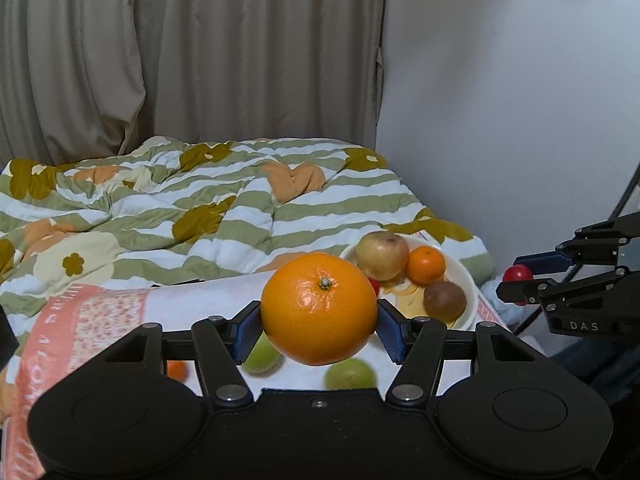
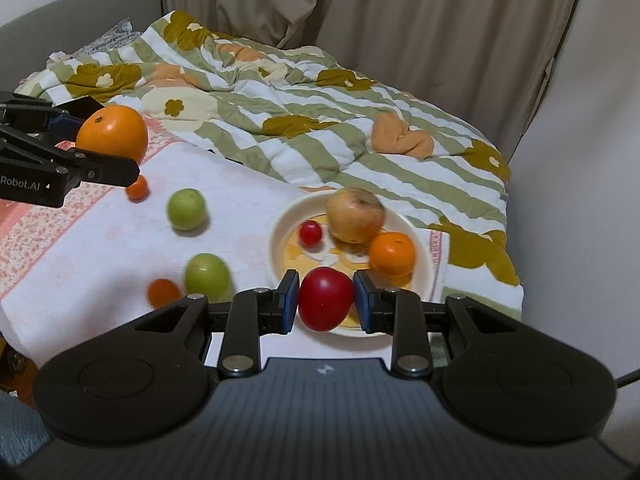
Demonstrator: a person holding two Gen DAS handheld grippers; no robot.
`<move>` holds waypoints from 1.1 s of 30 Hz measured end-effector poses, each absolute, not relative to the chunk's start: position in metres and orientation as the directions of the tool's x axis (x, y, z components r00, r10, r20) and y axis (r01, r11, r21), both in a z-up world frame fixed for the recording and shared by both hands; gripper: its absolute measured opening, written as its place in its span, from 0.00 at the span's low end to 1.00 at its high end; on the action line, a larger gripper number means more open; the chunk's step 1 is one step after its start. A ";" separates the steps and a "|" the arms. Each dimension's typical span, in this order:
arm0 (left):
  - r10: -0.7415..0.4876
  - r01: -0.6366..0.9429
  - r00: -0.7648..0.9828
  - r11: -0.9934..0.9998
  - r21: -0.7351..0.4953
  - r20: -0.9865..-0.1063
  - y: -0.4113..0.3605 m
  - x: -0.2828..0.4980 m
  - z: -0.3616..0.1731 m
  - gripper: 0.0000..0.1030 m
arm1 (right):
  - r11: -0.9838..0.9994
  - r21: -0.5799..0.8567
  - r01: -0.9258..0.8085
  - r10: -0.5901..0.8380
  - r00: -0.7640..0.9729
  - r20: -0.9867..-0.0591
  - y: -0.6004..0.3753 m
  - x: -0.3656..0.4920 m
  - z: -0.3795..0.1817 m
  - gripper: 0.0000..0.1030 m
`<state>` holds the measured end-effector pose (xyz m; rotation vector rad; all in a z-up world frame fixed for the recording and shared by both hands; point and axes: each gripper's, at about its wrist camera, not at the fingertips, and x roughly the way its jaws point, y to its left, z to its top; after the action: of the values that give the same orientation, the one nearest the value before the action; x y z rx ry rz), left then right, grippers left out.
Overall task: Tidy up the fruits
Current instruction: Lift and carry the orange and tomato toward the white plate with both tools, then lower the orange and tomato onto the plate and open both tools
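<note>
My left gripper is shut on a large orange, held above the white towel; the same orange shows at the left of the right wrist view. My right gripper is shut on a red tomato, just over the near rim of the white bowl. That bowl holds a yellowish apple, a mandarin, a cherry tomato and a brown kiwi. In the left wrist view the right gripper and its tomato appear at the right edge.
Two green fruits and two small mandarins lie loose on the towel. A striped floral quilt is bunched behind it. Curtains and a white wall close off the back and right.
</note>
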<state>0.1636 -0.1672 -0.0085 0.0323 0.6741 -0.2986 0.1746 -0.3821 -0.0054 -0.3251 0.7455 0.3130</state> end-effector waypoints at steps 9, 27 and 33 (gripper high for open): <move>-0.233 0.256 0.723 0.965 -0.061 -0.650 -0.229 0.202 -0.031 0.63 | 0.920 -0.112 -0.375 0.187 0.672 -0.716 -0.437 0.219 -0.030 0.43; -0.245 0.379 0.583 0.925 -0.007 -0.775 -0.304 0.274 -0.107 0.63 | 0.954 -0.029 -0.300 0.177 0.636 -0.751 -0.470 0.283 -0.076 0.43; -0.241 0.411 0.556 0.912 0.011 -0.795 -0.313 0.283 -0.119 0.63 | 0.958 -0.025 -0.285 0.168 0.630 -0.759 -0.473 0.290 -0.078 0.43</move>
<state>0.2826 -0.3126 -0.1190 0.2048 0.9029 -0.3882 0.2904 -0.4734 -0.0778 -0.1477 0.8516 0.2605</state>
